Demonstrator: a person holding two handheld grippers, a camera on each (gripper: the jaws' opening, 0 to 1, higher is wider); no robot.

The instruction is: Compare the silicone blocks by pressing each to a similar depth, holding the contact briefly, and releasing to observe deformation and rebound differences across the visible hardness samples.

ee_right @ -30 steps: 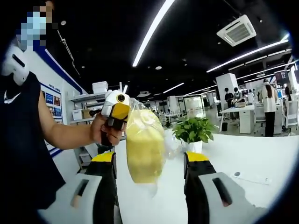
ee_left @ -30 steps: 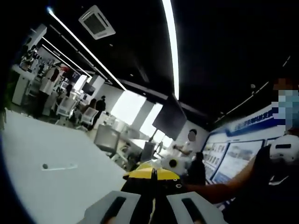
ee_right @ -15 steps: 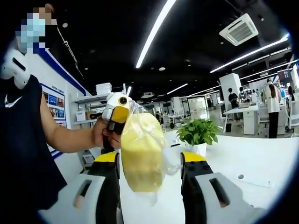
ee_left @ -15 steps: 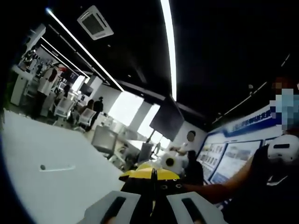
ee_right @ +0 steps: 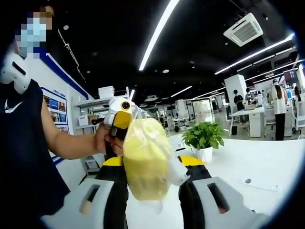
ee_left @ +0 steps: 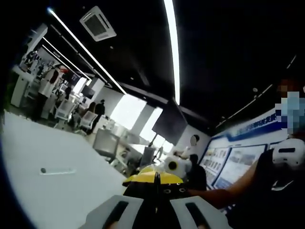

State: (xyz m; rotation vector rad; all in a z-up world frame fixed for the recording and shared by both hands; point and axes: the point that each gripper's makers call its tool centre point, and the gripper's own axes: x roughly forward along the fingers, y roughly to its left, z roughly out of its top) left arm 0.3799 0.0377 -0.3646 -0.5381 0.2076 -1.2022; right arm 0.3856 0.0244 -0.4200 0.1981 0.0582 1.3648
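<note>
Yellow silicone block (ee_right: 145, 160) in clear wrap bulged, pinched between right gripper (ee_right: 148, 164) fingers; left gripper (ee_left: 155, 180) fingers pressed together.

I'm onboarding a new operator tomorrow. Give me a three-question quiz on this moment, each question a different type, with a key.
1. True or false: in the right gripper view, the right gripper has its jaws pressed against the yellow block in a clear bag.
2. Multiple choice: what holds the bag from above? A) a hook B) the left gripper C) a shelf
3. Fill in: on the white table behind the bag stands a potted ____.

Key: 1 true; 2 B; 3 plant.
</note>
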